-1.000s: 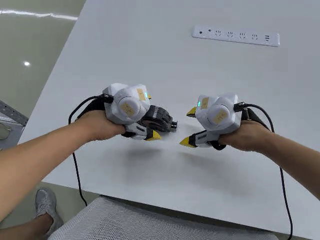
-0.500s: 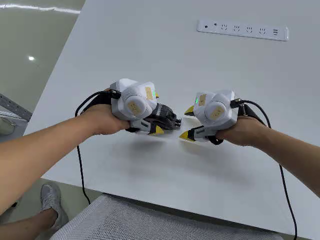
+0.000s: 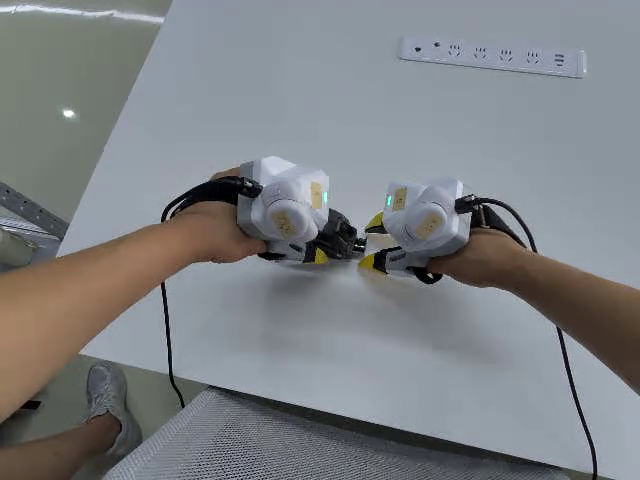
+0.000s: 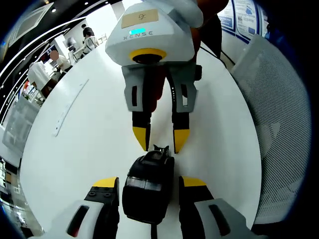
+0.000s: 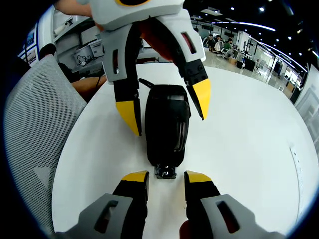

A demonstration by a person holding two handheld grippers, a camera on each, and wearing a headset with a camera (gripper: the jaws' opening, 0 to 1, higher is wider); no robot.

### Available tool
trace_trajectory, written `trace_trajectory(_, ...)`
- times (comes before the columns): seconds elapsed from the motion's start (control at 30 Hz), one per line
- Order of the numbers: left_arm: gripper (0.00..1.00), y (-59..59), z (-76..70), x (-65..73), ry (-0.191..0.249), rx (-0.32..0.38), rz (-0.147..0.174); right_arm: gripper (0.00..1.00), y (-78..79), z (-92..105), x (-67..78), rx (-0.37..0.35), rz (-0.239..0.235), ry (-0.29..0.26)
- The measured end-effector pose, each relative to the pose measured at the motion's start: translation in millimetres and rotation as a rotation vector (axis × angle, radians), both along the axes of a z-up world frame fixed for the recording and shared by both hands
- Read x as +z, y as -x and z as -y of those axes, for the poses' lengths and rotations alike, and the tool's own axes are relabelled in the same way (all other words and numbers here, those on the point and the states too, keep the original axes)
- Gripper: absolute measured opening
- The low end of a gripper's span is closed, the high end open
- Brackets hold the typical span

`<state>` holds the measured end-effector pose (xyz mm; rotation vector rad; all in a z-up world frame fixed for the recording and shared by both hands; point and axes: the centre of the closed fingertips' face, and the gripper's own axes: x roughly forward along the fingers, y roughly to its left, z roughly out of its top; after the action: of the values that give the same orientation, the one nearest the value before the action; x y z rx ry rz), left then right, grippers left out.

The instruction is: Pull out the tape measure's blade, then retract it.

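The white surface [image 3: 300, 100] reaches wide, with a mesh chair [image 3: 300, 440] at its near edge and a power strip [image 3: 492, 56] near its far edge; over the near part the two tools meet nose to nose. The left tool [image 3: 322, 230] is clenched on the black tape measure [image 3: 340, 236], whose mouth faces the right tool [image 3: 370, 242]; that tool is released, one yellow tip just beside each side of the blade's end hook [image 5: 165, 172], and the blade is not yet drawn out.

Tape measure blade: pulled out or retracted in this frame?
Retracted. In the right gripper view only the end hook sits at the mouth of the tape measure, between the jaws of the open right gripper; no blade strip shows.
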<state>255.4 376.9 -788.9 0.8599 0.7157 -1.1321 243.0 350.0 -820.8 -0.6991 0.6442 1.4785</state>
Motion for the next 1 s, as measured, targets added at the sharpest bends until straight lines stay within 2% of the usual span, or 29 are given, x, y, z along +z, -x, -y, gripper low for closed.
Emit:
trace_trajectory(0.2,0.41,-3.4,0.6,-0.9,-0.001,-0.007,-0.004,0.23,-1.5,-1.7,-0.8,0.001,0.002,0.0)
trace_trajectory(0.57,0.34,-1.6,-0.1,0.4,-0.017,-0.021,-0.007,0.19,-1.7,-3.1,-5.0,0.009,0.006,0.005)
trace_trajectory(1.0,0.32,0.4,0.1,1.0,-0.024,-0.029,-0.021,0.13,-0.1,-3.9,-5.6,0.014,0.007,0.003)
